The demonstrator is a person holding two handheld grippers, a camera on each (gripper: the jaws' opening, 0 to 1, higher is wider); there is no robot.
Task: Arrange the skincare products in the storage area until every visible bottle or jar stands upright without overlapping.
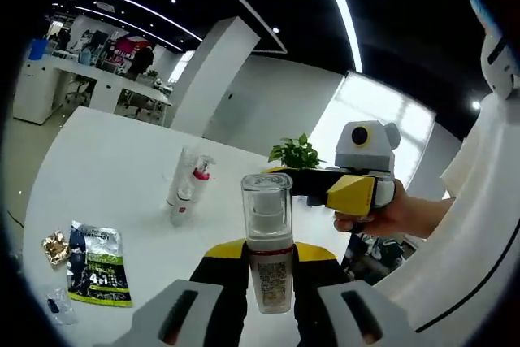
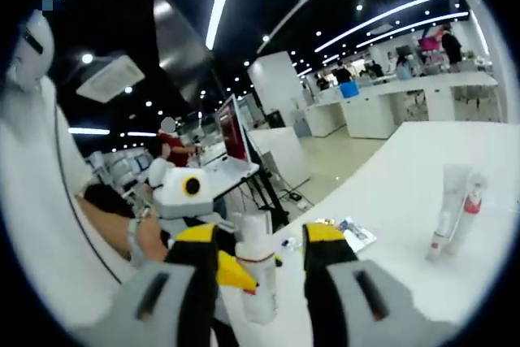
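A pump bottle with a clear cap and a printed label stands upright between the yellow-tipped jaws of my left gripper, which is shut on it above the white table. My right gripper, held by a hand, reaches in just behind the bottle's cap. In the right gripper view the same bottle sits between the wide-apart jaws of my right gripper, with gaps on both sides. The left gripper clamps it from the left. Two slim tubes, one red-capped, rest together farther off; I cannot tell if they stand or lie.
A green-and-black sachet and a small gold wrapper lie near the table's edge. A potted plant stands at the far side. A person's white sleeve fills the right. Office desks and people are far behind.
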